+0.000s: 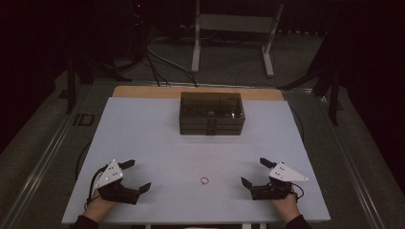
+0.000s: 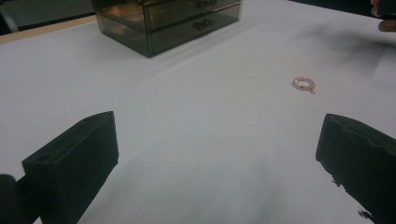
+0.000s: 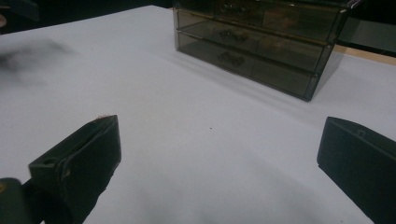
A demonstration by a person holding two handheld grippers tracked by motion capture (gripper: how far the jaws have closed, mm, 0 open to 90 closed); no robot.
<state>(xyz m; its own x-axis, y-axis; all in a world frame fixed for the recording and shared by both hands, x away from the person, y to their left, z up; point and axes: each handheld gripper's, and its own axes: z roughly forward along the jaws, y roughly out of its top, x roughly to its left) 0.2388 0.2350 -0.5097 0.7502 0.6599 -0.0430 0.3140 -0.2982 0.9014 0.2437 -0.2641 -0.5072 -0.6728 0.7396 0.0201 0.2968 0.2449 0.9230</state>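
Both grippers, left [image 1: 139,176] and right [image 1: 253,171], are lying spread wide, holding nothing. A ring [image 1: 205,180] is sitting between them, well in front of the box [image 1: 212,113].

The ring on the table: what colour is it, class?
The ring is pinkish, rose-gold in tone, clearest in the left gripper view.

The room is dim, and everything beyond the pale surface [image 1: 157,138] sinks into near black in the high view. Soft, smudgy shadows spread on the surface near the smoky drawer box [image 3: 261,44] in both gripper views. The close black jaws look slightly blurred and underexposed.
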